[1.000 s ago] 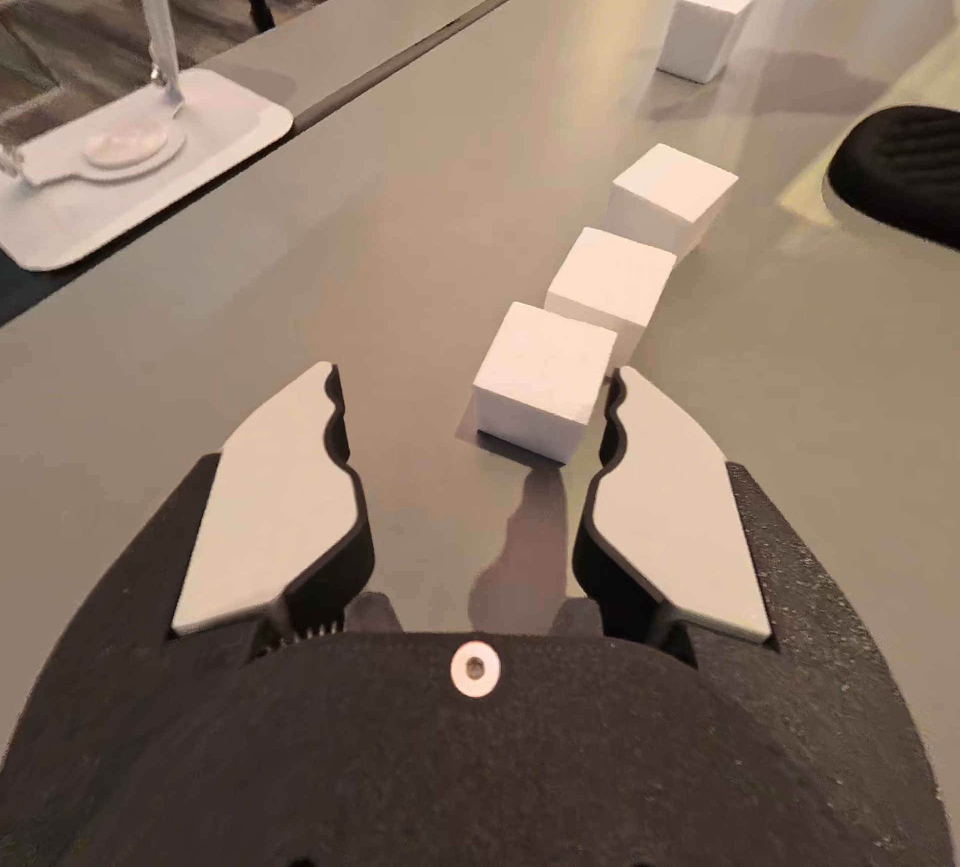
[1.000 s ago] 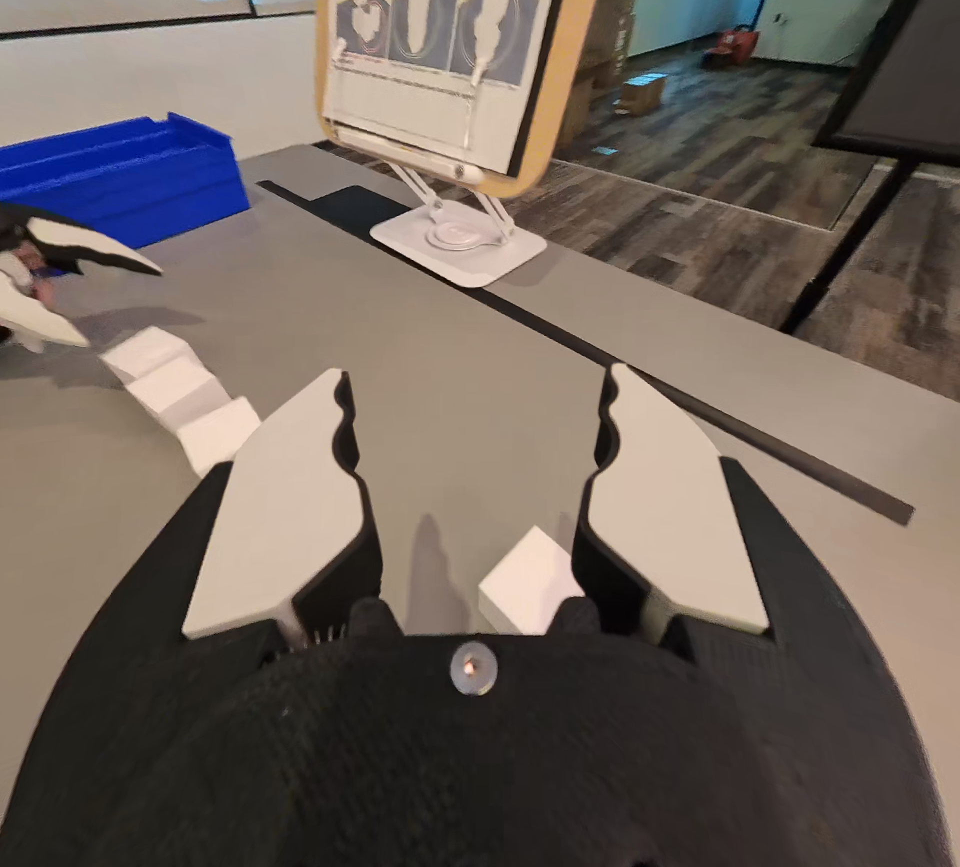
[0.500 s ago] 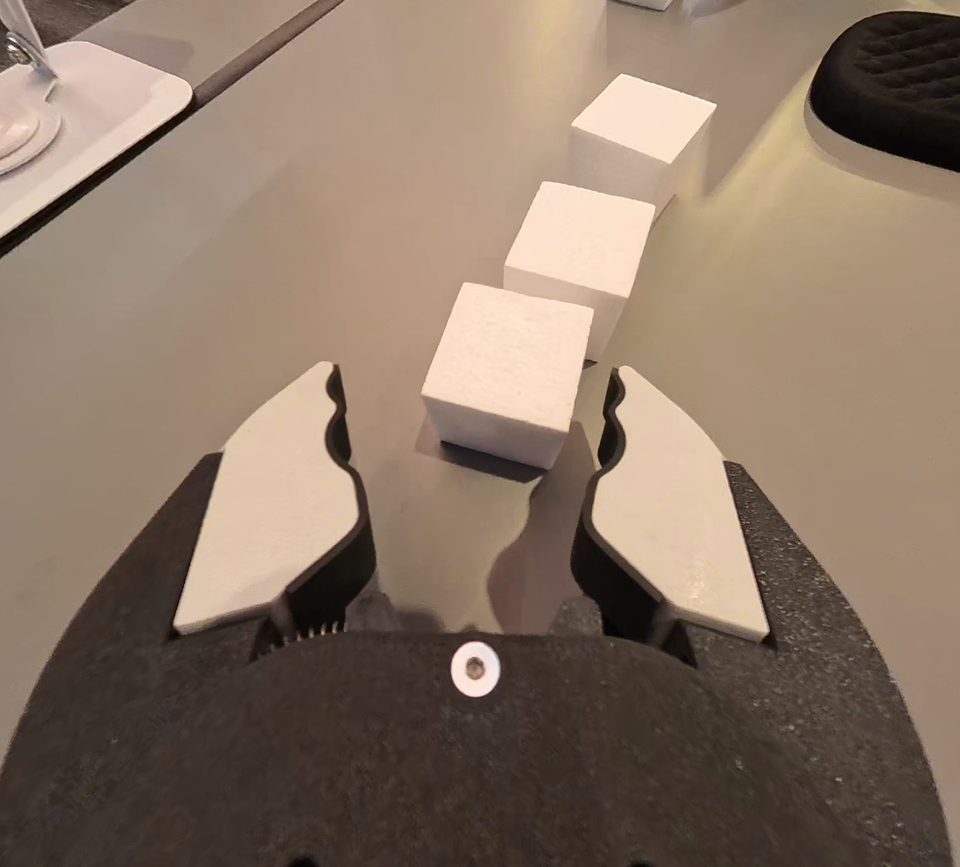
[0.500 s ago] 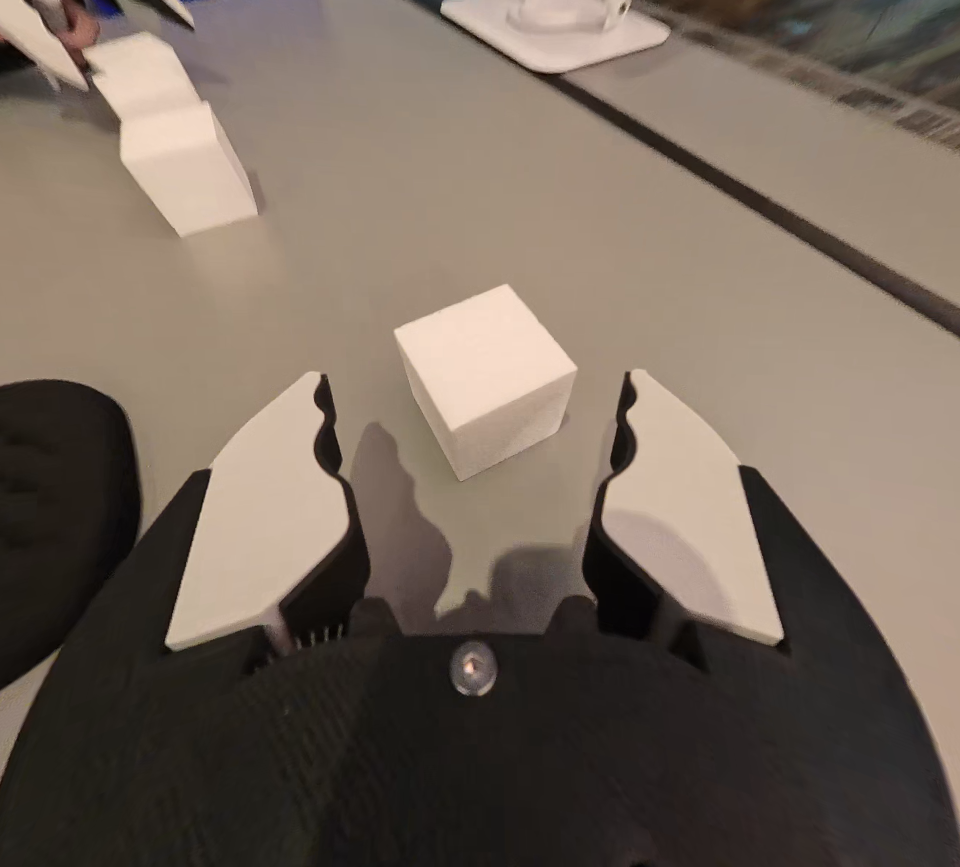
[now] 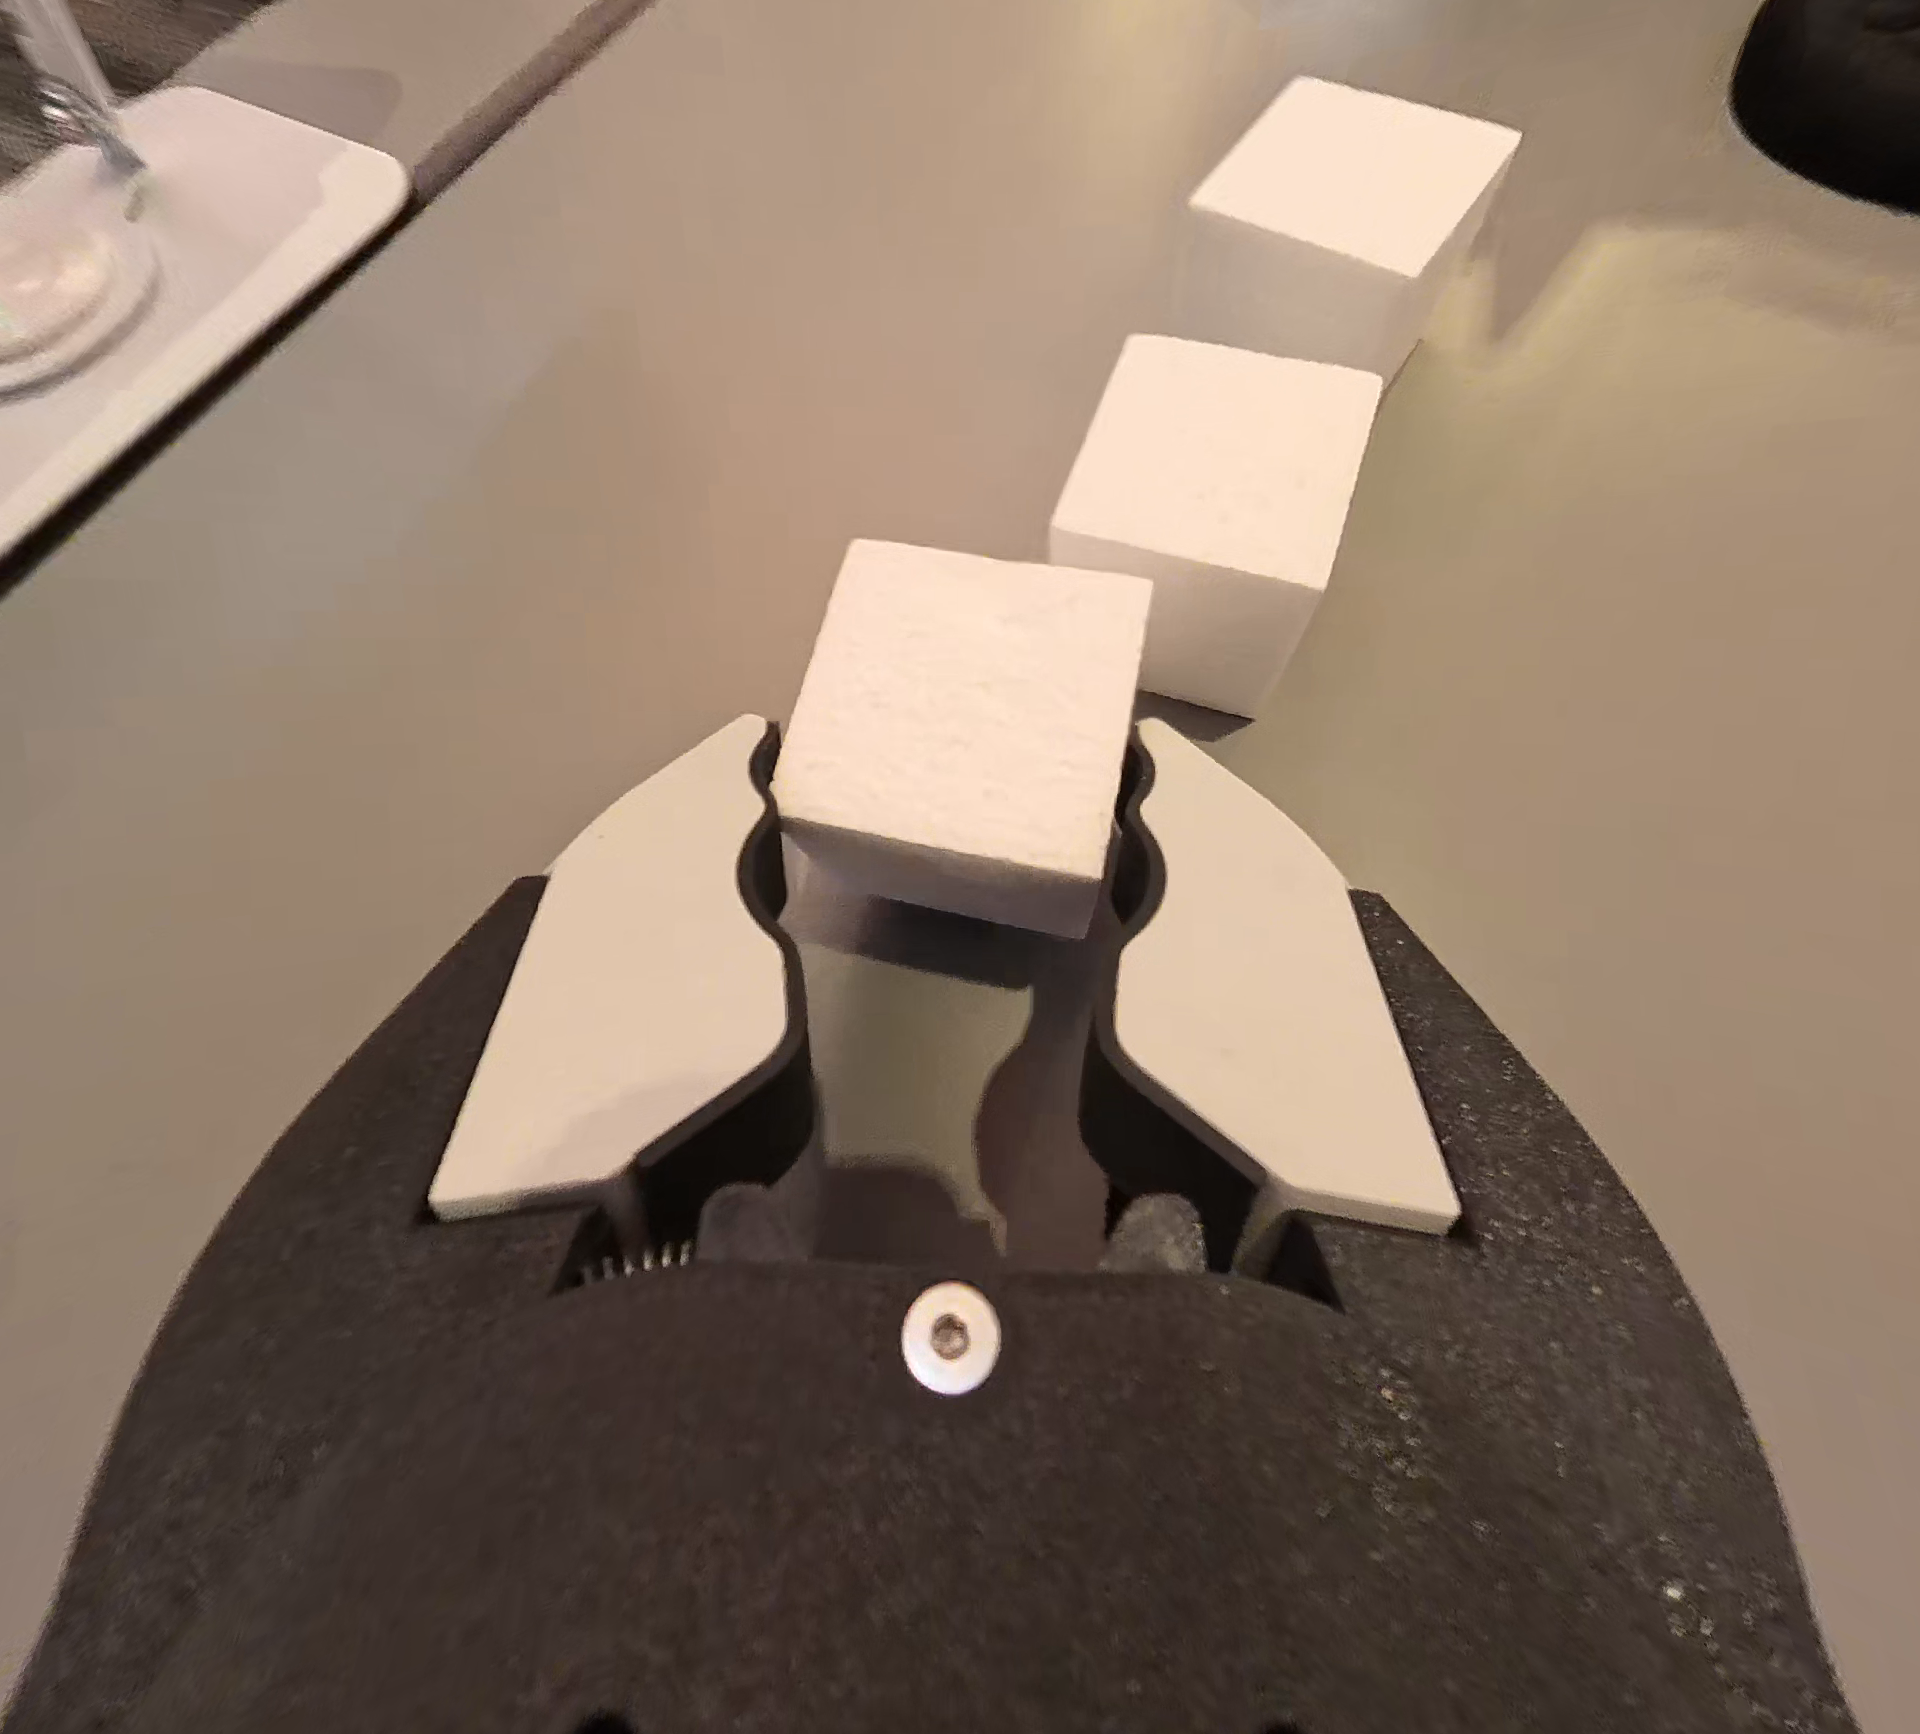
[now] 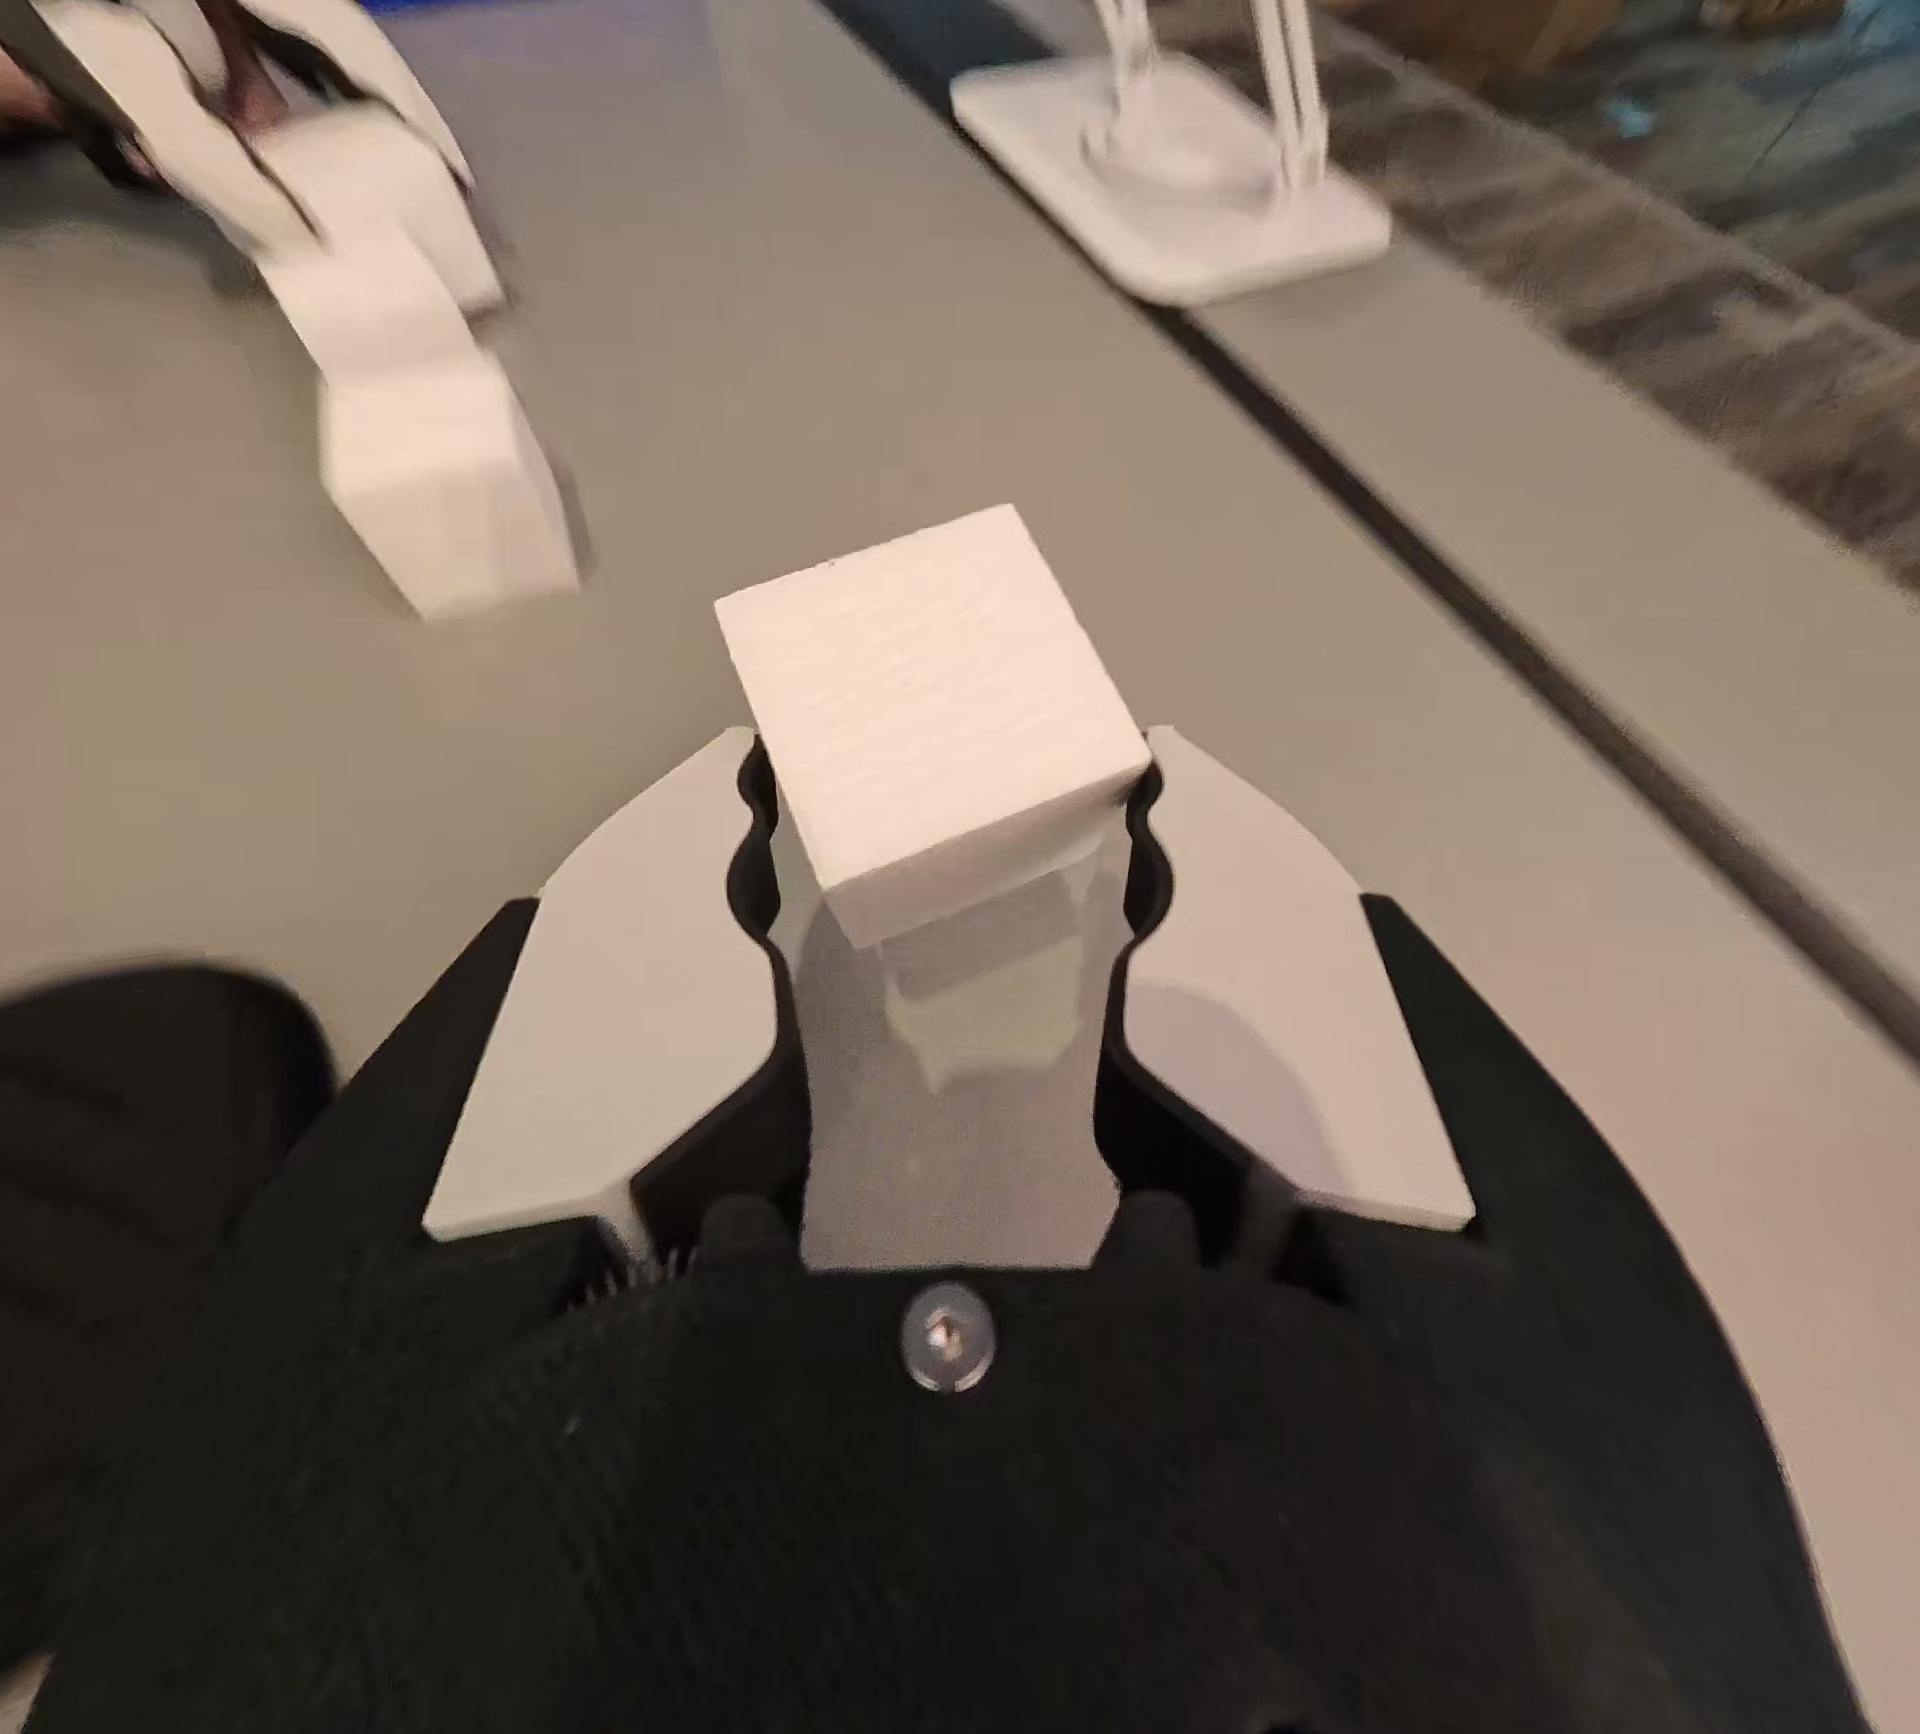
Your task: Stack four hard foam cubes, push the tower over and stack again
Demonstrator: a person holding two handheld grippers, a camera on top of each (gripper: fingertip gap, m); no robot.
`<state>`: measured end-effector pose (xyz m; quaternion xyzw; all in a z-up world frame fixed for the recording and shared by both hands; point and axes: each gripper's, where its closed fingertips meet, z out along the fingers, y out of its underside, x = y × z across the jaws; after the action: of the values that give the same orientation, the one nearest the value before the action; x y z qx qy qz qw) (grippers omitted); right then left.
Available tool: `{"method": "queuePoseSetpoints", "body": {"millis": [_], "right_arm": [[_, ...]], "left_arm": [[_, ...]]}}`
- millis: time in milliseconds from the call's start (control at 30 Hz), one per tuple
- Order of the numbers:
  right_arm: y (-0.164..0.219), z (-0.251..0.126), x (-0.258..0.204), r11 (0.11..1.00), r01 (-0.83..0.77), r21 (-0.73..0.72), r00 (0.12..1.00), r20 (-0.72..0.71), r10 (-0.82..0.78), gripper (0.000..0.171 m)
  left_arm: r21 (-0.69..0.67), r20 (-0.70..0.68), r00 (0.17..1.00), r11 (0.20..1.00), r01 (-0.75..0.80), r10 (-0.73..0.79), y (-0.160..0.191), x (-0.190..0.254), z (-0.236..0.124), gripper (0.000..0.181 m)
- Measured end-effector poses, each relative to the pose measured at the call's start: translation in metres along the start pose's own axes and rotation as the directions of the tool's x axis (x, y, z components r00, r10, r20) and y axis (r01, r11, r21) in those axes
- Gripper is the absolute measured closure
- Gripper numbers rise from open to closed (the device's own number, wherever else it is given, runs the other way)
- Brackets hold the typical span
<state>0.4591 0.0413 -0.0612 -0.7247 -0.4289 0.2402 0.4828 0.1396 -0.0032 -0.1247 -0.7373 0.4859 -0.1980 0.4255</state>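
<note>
Left wrist view: your left gripper is pinching a cube between its two fingers, gripped on the side faces near the tips, with the cube's top face square to you. A shadow under it suggests it sits just clear of the tabletop, though you cannot be sure of that from here. Straight ahead and a little right, a second cube and a third cube rest on the tabletop in a line running away from you; whether they touch each other is hard to tell. That line is what your next move turns on: the second cube lies just beyond the held one, so a lift and a short carry forward and right would bring your cube over it. A white stand base sits far left, a black pad far right.

Right wrist view: your right gripper is clamped on a fourth cube, held twisted, one corner pointing back at you, and apparently lifted. The two free cubes appear blurred at upper left, the nearer at, with your left gripper beyond them. They lie forward and left of this gripper, well apart from it, so the left one is nearer the stacking spot. Square the twisted cube before you set it down.
</note>
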Motion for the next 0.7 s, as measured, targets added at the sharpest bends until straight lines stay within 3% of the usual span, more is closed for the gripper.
{"method": "queuePoseSetpoints", "body": {"millis": [133,233,333,433,533,700], "right_arm": [[-0.106,0.041,-0.073,0.992,0.039,0.116,0.987,0.151,-0.056,0.105],[-0.140,0.092,-0.137,0.992,0.054,0.114,0.953,0.289,-0.085,0.105],[-0.127,0.140,-0.181,0.996,0.093,0.005,0.919,0.384,-0.087,0.105],[-0.098,0.172,-0.195,0.984,0.125,-0.125,0.916,0.396,-0.066,0.105],[-0.080,0.181,-0.197,0.970,0.120,-0.212,0.920,0.392,-0.028,0.105],[-0.076,0.183,-0.196,0.972,0.130,-0.194,0.925,0.377,-0.049,0.105]], "left_arm": [[0.082,0.167,0.985,0.996,0.025,-0.038,-0.016,-0.029,-0.034,0.120],[0.123,0.269,0.959,0.991,0.054,-0.086,-0.019,-0.046,-0.056,0.120],[0.102,0.306,0.950,0.994,0.031,-0.061,-0.016,-0.052,-0.063,0.120],[0.086,0.322,0.945,0.996,0.034,-0.060,-0.015,-0.054,-0.063,0.120],[0.087,0.321,0.946,0.996,0.030,-0.056,-0.015,-0.052,-0.064,0.120],[0.109,0.315,0.947,0.994,0.033,-0.066,-0.019,-0.050,-0.069,0.120]]}}
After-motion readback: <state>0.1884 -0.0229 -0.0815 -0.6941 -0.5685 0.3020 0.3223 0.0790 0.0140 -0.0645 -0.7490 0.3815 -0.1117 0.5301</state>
